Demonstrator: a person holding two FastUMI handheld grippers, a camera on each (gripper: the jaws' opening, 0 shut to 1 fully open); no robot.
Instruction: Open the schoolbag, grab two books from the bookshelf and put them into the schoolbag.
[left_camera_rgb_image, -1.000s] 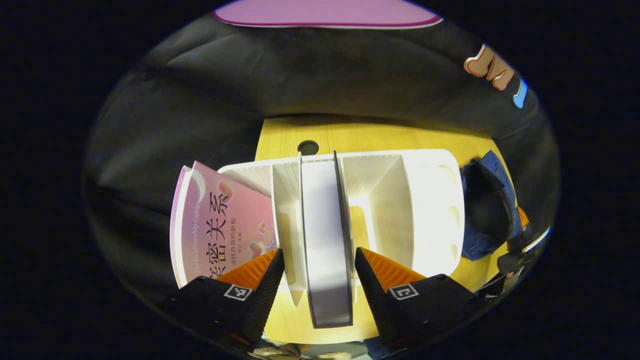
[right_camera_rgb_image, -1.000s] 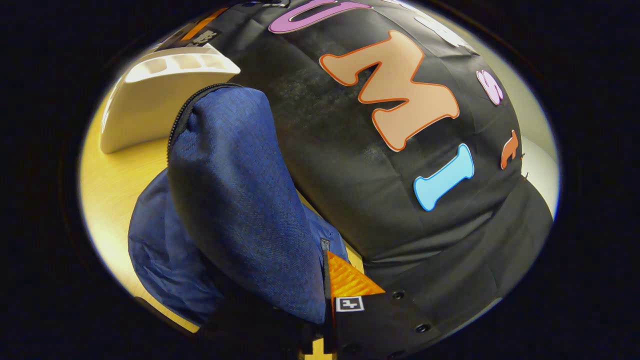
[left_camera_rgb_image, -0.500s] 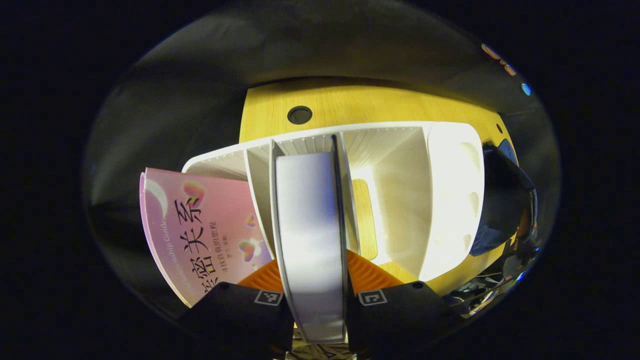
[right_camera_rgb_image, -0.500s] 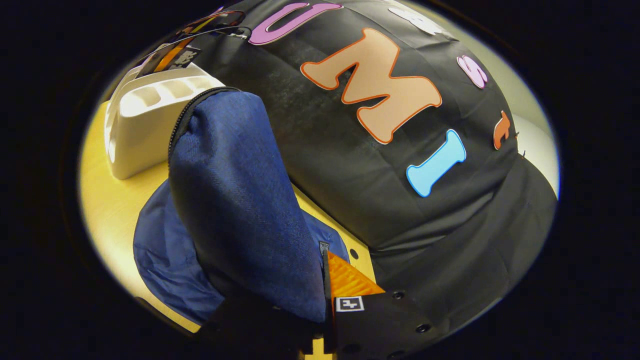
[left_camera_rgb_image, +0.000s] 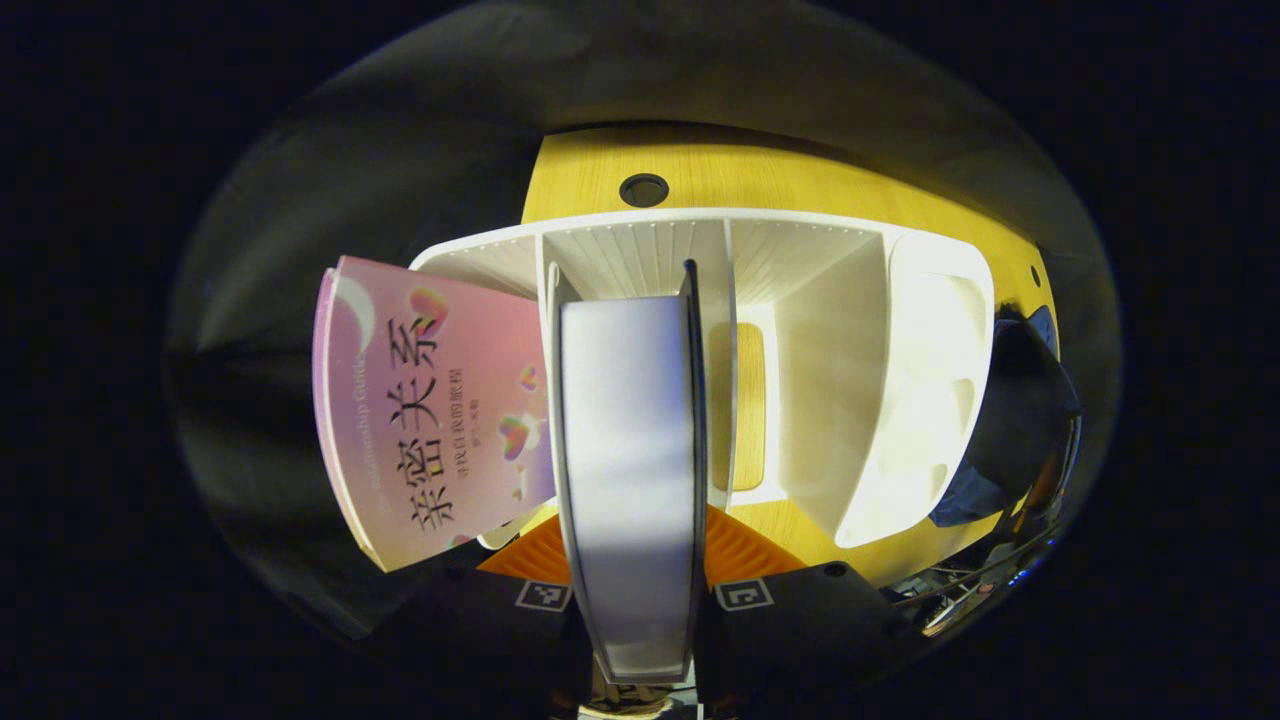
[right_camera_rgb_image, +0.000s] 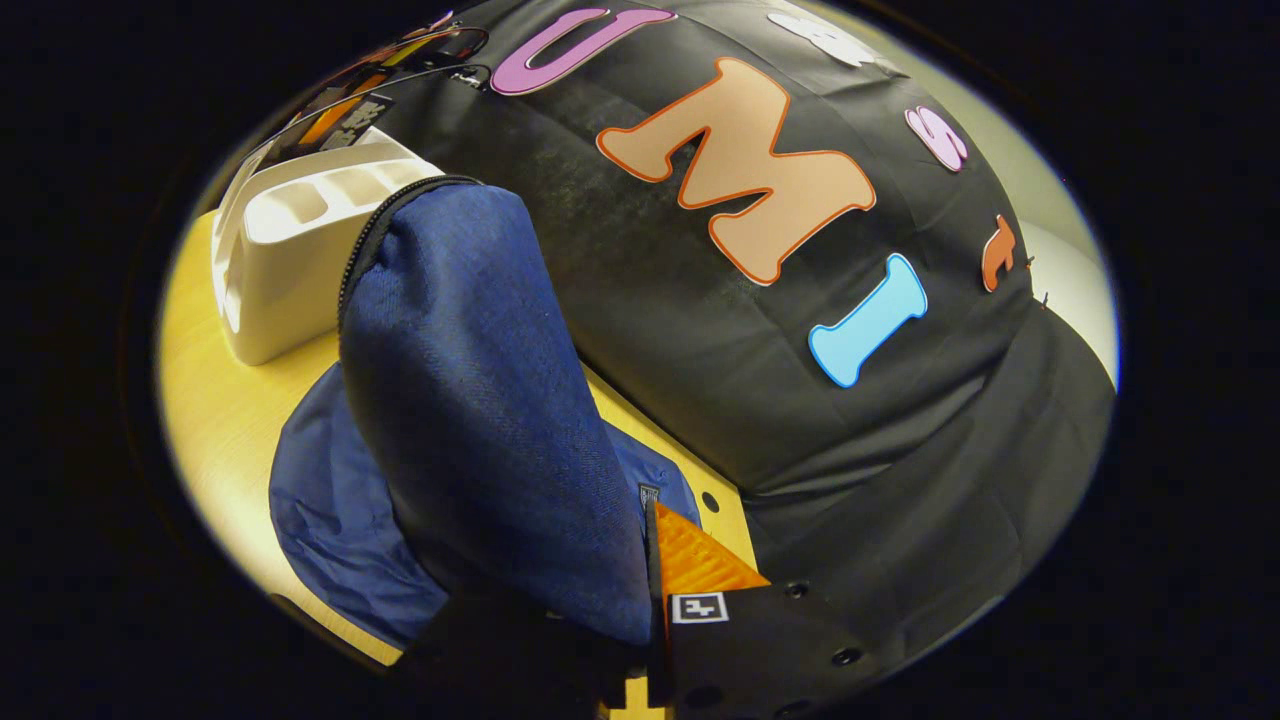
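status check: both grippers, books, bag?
Left hand-held gripper clamped on white book in bookshelf. Right hand-held gripper pinching schoolbag flap. Pink book alongside.

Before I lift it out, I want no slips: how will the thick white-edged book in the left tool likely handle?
The book looks thick, so probably stiff and fairly heavy for its size. The left tool pinches it near one end, so it may sag or pivot. It stands close between the bookshelf dividers and might scrape them, perhaps nudging the leaning pink book.
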